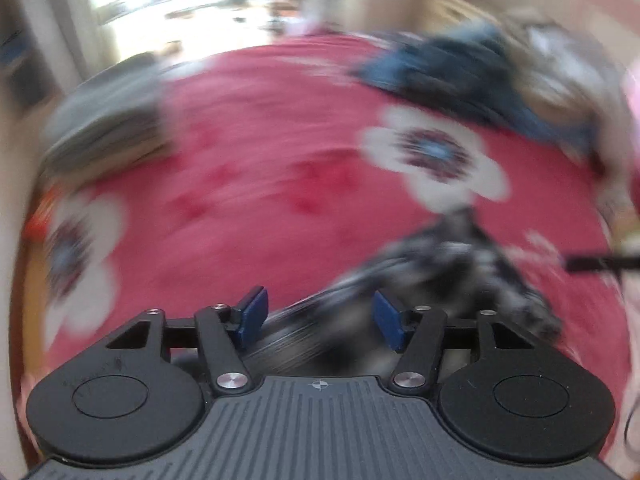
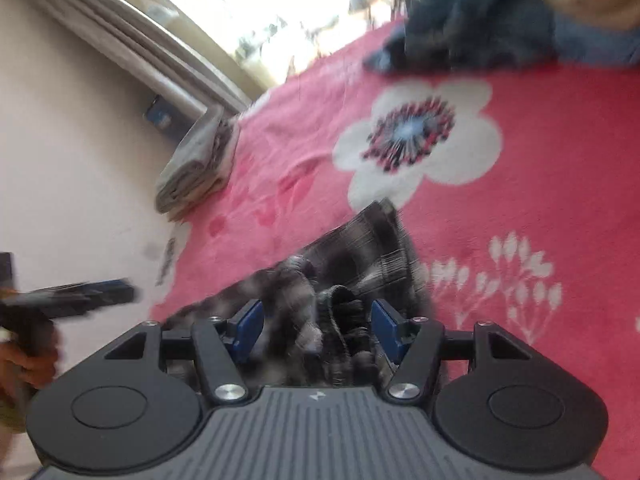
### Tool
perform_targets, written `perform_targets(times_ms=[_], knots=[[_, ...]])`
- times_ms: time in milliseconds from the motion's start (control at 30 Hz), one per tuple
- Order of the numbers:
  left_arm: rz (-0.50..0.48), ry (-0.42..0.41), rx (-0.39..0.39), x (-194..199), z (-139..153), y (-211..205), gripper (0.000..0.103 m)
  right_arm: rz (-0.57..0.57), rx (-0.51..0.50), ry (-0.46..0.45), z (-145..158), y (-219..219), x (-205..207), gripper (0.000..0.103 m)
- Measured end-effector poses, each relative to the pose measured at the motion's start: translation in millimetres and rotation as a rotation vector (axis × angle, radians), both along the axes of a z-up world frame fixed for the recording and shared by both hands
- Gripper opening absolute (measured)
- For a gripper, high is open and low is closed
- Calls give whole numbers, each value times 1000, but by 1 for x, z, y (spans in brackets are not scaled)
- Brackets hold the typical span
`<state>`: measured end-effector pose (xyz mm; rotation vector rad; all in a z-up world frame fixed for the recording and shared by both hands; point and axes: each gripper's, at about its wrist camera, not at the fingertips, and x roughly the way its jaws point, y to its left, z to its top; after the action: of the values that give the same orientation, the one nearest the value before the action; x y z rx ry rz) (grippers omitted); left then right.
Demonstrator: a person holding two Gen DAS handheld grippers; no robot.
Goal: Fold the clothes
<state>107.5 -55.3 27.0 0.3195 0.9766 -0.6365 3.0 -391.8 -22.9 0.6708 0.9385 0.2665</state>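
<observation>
Blur everywhere, both views smeared. Left tongs [image 1: 320, 320] show blue pads [image 1: 253, 312] standing well apart, nothing pinched, and a black-and-white checked garment [image 1: 460, 264] lies crumpled just ahead and to the right of them on the red blanket [image 1: 260, 152]. Whether cloth brushes the right pad is too blurred to tell. Right tongs [image 2: 318, 328] are spread as well, blue pads [image 2: 384, 330] wide, and that same checked garment [image 2: 360, 256] bunches up in the gap between them and runs on ahead, with no pad pressing on it as far as the view shows. Far ahead of the left tongs, to the right, sits a dark blue heap of clothes [image 1: 460, 68]; far ahead to the left, a grey folded stack [image 1: 108, 120]. From the right tongs, the folded stack [image 2: 196, 168] is off to the left at the blanket's edge, and the other tongs poke in low at the left.
</observation>
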Motion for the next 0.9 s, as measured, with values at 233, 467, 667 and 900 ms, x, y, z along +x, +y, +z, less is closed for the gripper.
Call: perform_targets(times_ms=[233,467,667,900], knots=[[-63,158,-50,11,-60,-84,68,93,-79,104,-28,2,44,66],[29,234,-55,21,-74,-104,66,84,19,117,-58,-1,39,66],[52,228,51,19,-87,-115,55,87,39,80,-50,-1,30,65],[102,233,75,17,-83,-125,58,46,12,74,-52,-2,21,64]])
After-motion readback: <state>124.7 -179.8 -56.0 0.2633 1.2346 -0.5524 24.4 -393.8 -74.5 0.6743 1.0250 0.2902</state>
